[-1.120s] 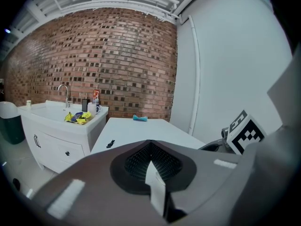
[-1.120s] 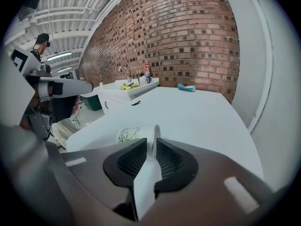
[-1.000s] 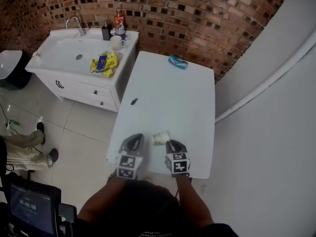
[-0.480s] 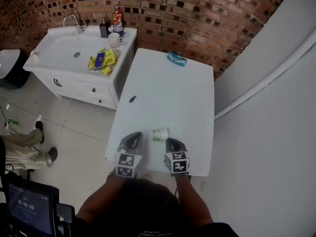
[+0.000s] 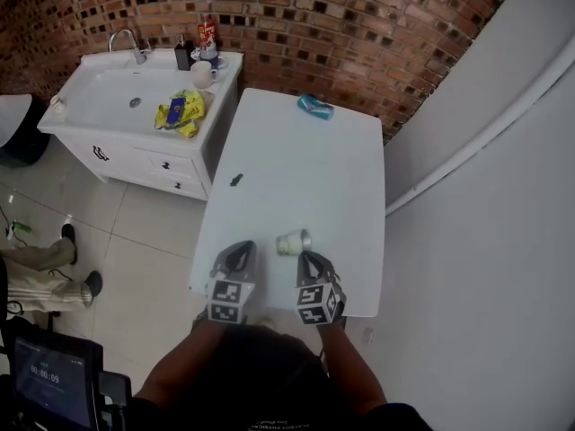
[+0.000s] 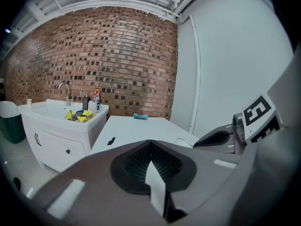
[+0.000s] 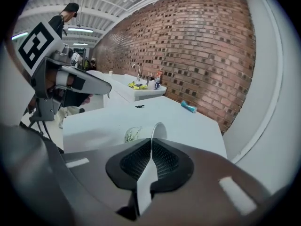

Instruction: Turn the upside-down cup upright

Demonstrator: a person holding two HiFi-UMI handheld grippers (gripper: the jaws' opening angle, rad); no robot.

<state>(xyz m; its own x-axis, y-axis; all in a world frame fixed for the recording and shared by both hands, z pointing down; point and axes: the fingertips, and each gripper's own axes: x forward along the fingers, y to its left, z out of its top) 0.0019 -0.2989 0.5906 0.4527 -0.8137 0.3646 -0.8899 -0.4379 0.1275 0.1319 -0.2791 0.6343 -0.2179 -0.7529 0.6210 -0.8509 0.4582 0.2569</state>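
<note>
A small white paper cup (image 5: pixel 292 241) with a faint green pattern lies on its side near the front edge of the white table (image 5: pixel 305 169). Its open rim points to the right. In the right gripper view the cup (image 7: pixel 145 133) rests just beyond my right gripper (image 7: pixel 151 144), whose jaws are pressed together with nothing between them. In the head view that right gripper (image 5: pixel 309 260) sits right behind the cup. My left gripper (image 5: pixel 240 252) hovers a little to the cup's left, and its jaws (image 6: pixel 151 144) are also closed and hold nothing.
A teal object (image 5: pixel 314 107) lies at the table's far end and a small dark item (image 5: pixel 236 180) near its left edge. A white sink cabinet (image 5: pixel 99 146) with a yellow bag (image 5: pixel 180 113) and a mug (image 5: pixel 201 74) stands to the left. A brick wall is behind.
The head view has drifted slightly, and the right gripper has turned a little behind the cup. The cup stays on its side in the same spot.
</note>
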